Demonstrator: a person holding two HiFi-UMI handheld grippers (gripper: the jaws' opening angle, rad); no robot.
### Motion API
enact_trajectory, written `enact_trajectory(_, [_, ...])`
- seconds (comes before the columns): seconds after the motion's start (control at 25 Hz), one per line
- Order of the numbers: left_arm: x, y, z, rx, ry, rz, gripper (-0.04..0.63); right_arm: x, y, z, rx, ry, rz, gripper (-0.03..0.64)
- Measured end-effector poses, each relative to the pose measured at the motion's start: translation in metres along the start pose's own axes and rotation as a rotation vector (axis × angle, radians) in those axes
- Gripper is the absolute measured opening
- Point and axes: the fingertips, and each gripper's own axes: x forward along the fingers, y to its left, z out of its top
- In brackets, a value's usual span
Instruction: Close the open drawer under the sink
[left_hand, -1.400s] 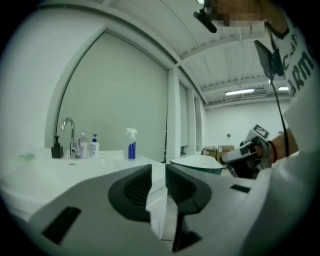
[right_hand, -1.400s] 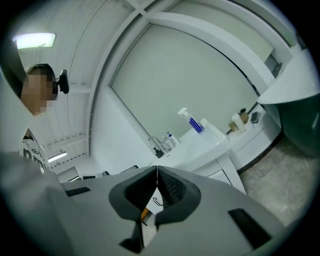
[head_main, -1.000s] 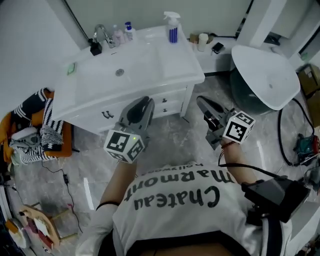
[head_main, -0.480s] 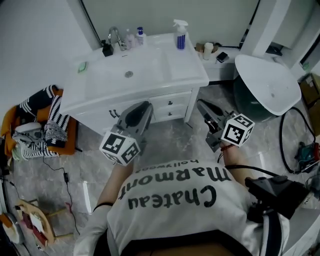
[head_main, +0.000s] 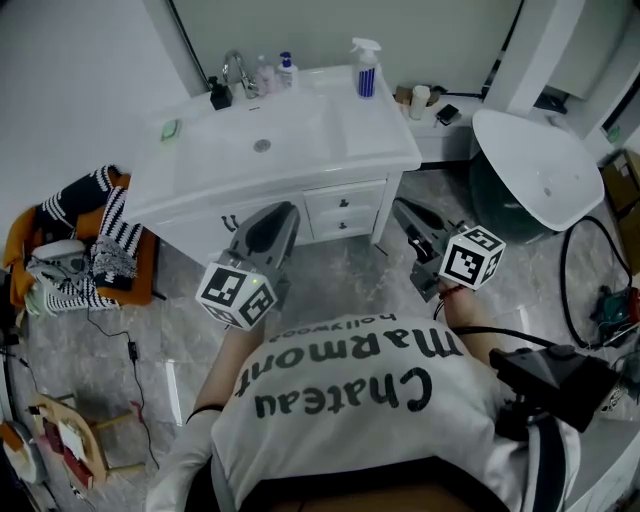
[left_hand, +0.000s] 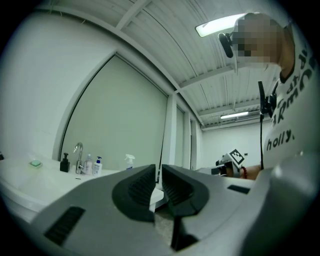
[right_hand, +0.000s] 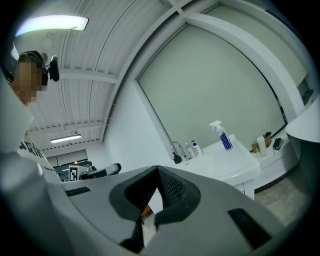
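The white sink (head_main: 190, 195) stood against the wall. Two small drawers (head_main: 345, 205) with round knobs sat one above the other in the cabinet (head_main: 200, 238) under its right half. From above I could not tell how far either drawer stood out. Both tongs were held level in front of the cabinet, pointing toward it. The left tongs (head_main: 283, 211) were before the cabinet front, just left of the drawers. Their jaws were closing, with only a narrow slit between them and nothing in it. The right tongs (head_main: 399, 204) were just right of the cabinet's corner, over the grey floor (head_main: 340, 270), their jaw tips pressed together and empty. A spray bottle (head_main: 366, 68) stood at the back of the worktop (head_main: 385, 140), and a tap (head_main: 234, 68) stood behind the basin.
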Motion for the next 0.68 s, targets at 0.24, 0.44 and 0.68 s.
enact_trajectory(0.24, [-0.0029,0.0007,-0.0009,-0.005,0.000,0.005,0.043,-0.0011,0.0012,0.0016,-0.001,0.005,-0.005,0.011])
enact_trajectory(0.44, [-0.0024,-0.0021,0.0013,0.000,-0.002,-0.006,0.043,-0.0014,0.0040,0.0017,-0.003,0.010,-0.001,0.012])
enact_trajectory(0.68, [0.0000,-0.0054,0.0029,-0.007,-0.004,-0.014,0.043,-0.0017,0.0059,-0.0003,0.002,0.020,0.007,0.012])
